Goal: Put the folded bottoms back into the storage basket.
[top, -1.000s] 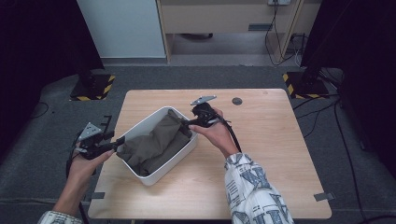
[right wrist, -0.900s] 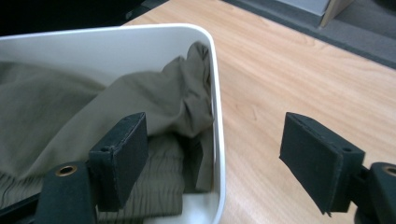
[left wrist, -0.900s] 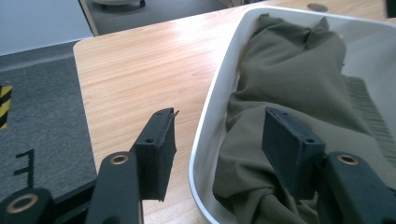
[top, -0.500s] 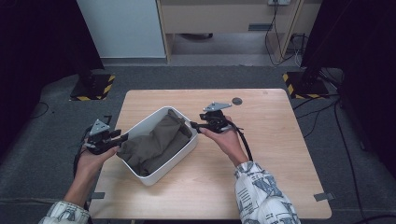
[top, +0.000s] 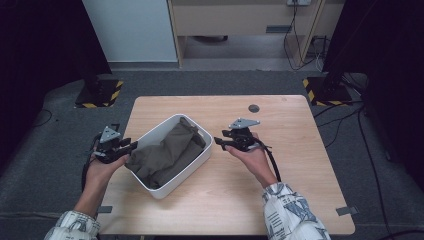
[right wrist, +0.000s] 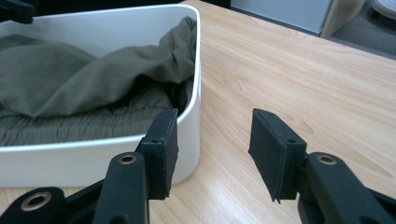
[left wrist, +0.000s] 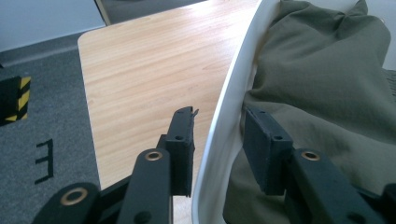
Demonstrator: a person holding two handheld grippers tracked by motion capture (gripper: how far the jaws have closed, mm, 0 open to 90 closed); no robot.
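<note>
The white tub [top: 199,161] sits on the left half of the worktop [top: 300,165], turned at an angle, with an olive-green cloth [top: 167,152] bundled inside it and one fold riding up over the far rim. I judge the tub to be a light, stiff plastic shell with a smooth, rather slick wall, so the rim is where I would take hold: a thin lip a pair of pads can pinch from both sides. The cloth is soft and limp; it will sag and slide if the tub tips, and it pads the inner wall, so a pinch there may catch fabric too.

My left hand-held gripper [top: 116,147] is at the tub's near-left edge. In the left gripper view its jaws straddle the rim [left wrist: 219,140], one pad [left wrist: 181,149] outside over the wood, the other inside against the cloth. They have just been closing, yet a gap shows on both sides of the wall, so I read it as not yet clamped.

My right hand-held gripper [top: 231,142] is just beside the tub's right corner, apart from it. Its jaws have also been narrowing, stand about half apart, and have nothing between them; the corner wall [right wrist: 194,116] lies just left of the left pad [right wrist: 161,151].
</note>
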